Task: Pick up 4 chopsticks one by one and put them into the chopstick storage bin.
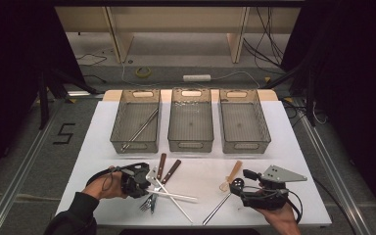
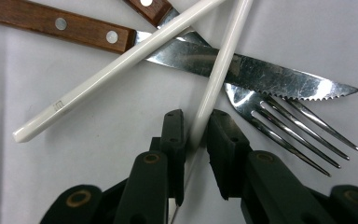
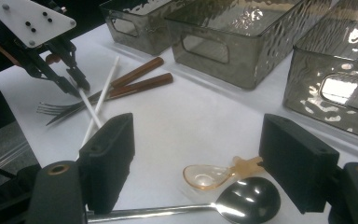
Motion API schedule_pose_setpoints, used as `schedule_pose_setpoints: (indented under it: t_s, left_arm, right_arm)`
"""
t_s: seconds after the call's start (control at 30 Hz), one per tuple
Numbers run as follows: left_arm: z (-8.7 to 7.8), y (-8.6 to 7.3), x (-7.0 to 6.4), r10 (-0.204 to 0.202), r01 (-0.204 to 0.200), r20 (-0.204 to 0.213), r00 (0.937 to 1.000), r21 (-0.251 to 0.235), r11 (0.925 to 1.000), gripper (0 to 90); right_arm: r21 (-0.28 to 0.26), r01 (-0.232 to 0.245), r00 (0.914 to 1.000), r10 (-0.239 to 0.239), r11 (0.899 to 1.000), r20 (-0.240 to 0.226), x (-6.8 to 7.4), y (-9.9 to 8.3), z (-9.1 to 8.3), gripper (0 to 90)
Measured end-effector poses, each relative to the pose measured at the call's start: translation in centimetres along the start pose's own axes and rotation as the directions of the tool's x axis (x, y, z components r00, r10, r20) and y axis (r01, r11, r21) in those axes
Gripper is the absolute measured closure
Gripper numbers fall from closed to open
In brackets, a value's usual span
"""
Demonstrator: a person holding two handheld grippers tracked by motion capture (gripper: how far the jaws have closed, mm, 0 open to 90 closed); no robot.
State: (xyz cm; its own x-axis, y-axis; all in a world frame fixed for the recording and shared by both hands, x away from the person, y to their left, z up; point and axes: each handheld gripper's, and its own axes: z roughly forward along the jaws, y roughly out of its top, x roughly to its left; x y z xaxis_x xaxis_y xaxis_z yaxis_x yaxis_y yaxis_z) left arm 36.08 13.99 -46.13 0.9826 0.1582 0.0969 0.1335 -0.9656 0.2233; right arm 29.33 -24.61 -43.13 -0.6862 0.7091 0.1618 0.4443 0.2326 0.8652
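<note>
A pile of cutlery lies at the table's front left: two white chopsticks (image 2: 219, 70) (image 2: 112, 77), a wooden-handled serrated knife (image 2: 242, 70), a second wooden handle (image 1: 170, 171) and a fork (image 2: 284, 126). My left gripper (image 2: 196, 116) (image 1: 147, 183) is low over this pile, jaws closed on the nearer white chopstick. It also appears as the left gripper (image 3: 77, 81) in the right gripper view, pinching that chopstick. My right gripper (image 3: 200, 130) (image 1: 237, 186) stands open at the front right, just above an amber plastic spoon (image 3: 209, 175) and a metal spoon (image 3: 247, 200).
Three translucent grey bins stand in a row at the back: left bin (image 1: 127, 105), middle bin (image 1: 191, 143), right bin (image 1: 262, 129). The left one holds a pair of metal chopsticks (image 1: 139, 129). The white table (image 1: 200, 166) ends close behind my hands.
</note>
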Motion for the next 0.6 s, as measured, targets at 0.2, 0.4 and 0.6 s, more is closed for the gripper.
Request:
schedule_pose_setpoints:
  t_s: [0.2, 0.4, 0.6]
  left_arm:
    - [-0.02, -0.06, -0.02, 0.021, -0.021, 0.008, 0.9998, -0.002, 0.9998, 78.5]
    - [-0.07, -0.08, -0.05, 0.04, -0.04, 0.02, 0.999, 0.0, 0.9992, 82.2]
    - [-0.11, -0.2, 0.1, 0.028, -0.028, 0.016, 0.9995, -0.01, 0.9996, 83.6]
  right_arm:
    - [0.002, -0.001, 1.0, 0.001, 1.0, 0.001, -0.03, -0.01, 0.01, 27.6]
    - [0.006, -0.001, 1.0, 0.001, 1.0, -0.001, -0.01, 0.0, 0.03, 27.6]
    - [0.005, -0.001, 1.0, 0.001, 1.0, -0.001, -0.02, 0.0, 0.02, 27.6]
